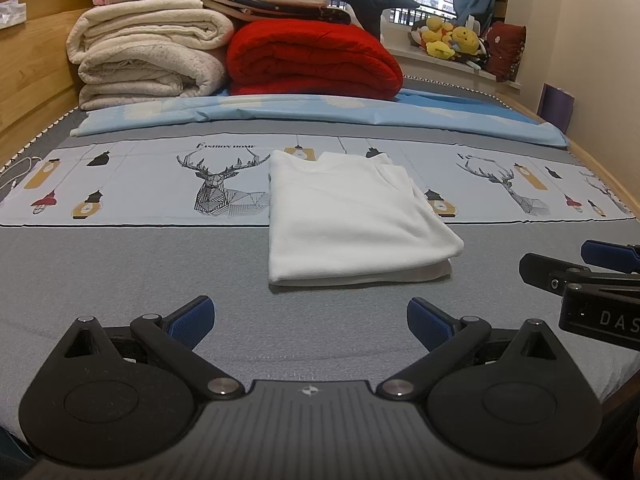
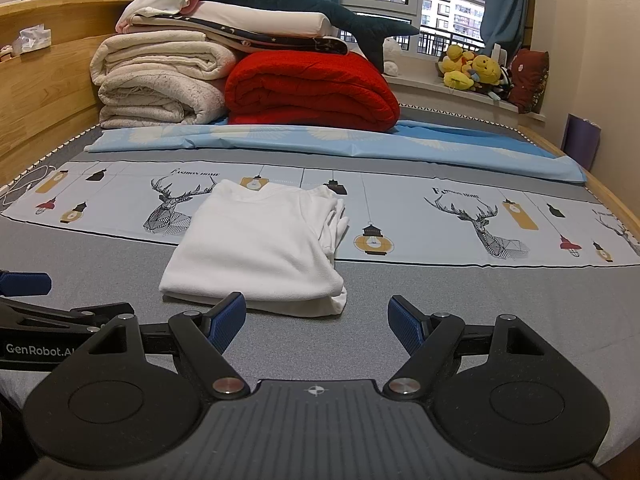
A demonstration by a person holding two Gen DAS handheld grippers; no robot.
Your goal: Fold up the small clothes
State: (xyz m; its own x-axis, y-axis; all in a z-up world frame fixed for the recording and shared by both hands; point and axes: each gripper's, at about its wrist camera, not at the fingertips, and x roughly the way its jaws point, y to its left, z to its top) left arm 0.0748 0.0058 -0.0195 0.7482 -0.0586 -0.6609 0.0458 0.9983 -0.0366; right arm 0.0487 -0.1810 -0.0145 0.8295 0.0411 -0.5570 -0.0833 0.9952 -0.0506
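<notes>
A small white garment lies folded into a flat rectangle on the grey bed cover, partly over the printed deer strip. It also shows in the right wrist view. My left gripper is open and empty, just in front of the garment's near edge. My right gripper is open and empty, near the garment's near right corner. The right gripper also shows at the right edge of the left wrist view; the left gripper shows at the left edge of the right wrist view.
A stack of cream blankets and a red blanket sit at the back of the bed on a light blue sheet. A wooden headboard runs along the left. Plush toys sit on the windowsill.
</notes>
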